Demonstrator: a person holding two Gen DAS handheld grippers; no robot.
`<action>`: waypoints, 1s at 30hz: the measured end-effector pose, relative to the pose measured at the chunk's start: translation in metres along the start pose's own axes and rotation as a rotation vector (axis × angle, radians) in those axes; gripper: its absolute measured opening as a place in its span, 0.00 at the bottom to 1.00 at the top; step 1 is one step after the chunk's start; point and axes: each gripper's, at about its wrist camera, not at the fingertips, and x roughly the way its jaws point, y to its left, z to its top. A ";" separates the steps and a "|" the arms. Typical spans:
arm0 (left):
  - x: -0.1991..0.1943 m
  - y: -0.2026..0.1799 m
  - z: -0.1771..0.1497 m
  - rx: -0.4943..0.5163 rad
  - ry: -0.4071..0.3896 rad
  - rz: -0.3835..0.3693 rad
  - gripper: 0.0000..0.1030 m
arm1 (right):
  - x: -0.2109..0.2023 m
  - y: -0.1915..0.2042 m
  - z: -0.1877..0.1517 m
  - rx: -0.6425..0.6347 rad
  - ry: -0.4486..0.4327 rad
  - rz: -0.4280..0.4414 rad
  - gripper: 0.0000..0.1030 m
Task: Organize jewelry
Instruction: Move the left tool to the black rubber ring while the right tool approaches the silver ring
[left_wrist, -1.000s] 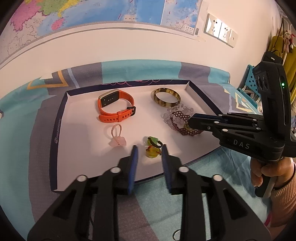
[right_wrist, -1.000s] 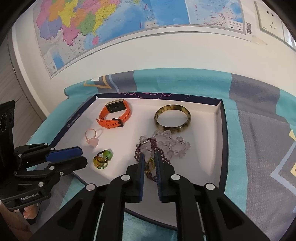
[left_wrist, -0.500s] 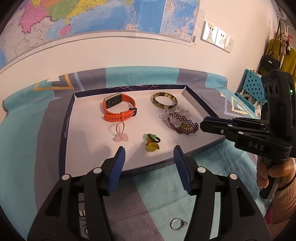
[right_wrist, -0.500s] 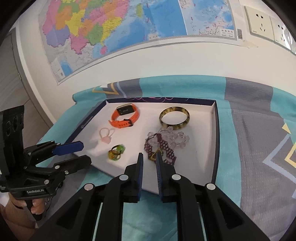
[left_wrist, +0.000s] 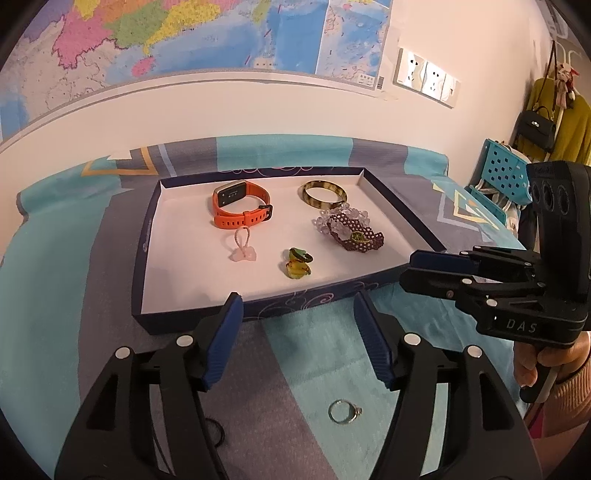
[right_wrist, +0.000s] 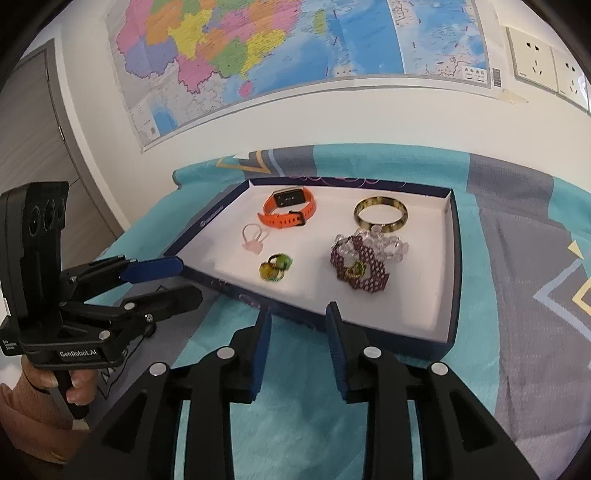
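Observation:
A navy tray (left_wrist: 258, 304) with a white floor holds an orange watch (left_wrist: 240, 210), a tortoiseshell bangle (left_wrist: 324, 194), beaded bracelets (left_wrist: 349, 230), a pink ring (left_wrist: 242, 249) and yellow-green rings (left_wrist: 297, 264). A silver ring (left_wrist: 343, 410) lies on the cloth in front of the tray, below my left gripper (left_wrist: 295, 299). That gripper's jaws are opening, with nothing between them. My right gripper (right_wrist: 299, 314) hovers before the tray's (right_wrist: 454, 266) near wall; its jaws are opening too and hold nothing. The watch (right_wrist: 290, 210) and bracelets (right_wrist: 364, 264) lie beyond it.
A teal and grey patterned cloth (left_wrist: 332, 350) covers the table. A thin black loop (left_wrist: 218, 430) lies on it near the left gripper's base. A wall with a map (right_wrist: 277, 55) stands behind. A blue basket (left_wrist: 498, 173) and hanging bags are at far right.
Both grippers have drawn back from over the tray to its near side, and their jaws have spread apart. The silver ring on the cloth has come into view.

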 end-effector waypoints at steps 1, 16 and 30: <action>-0.001 0.000 -0.001 0.001 -0.001 0.002 0.61 | 0.000 0.001 -0.002 -0.001 0.002 -0.001 0.28; -0.037 0.026 -0.031 -0.013 -0.014 0.055 0.70 | 0.011 0.031 -0.028 -0.044 0.057 0.062 0.30; -0.038 0.047 -0.065 -0.078 0.053 0.073 0.63 | 0.019 0.058 -0.044 -0.082 0.103 0.092 0.35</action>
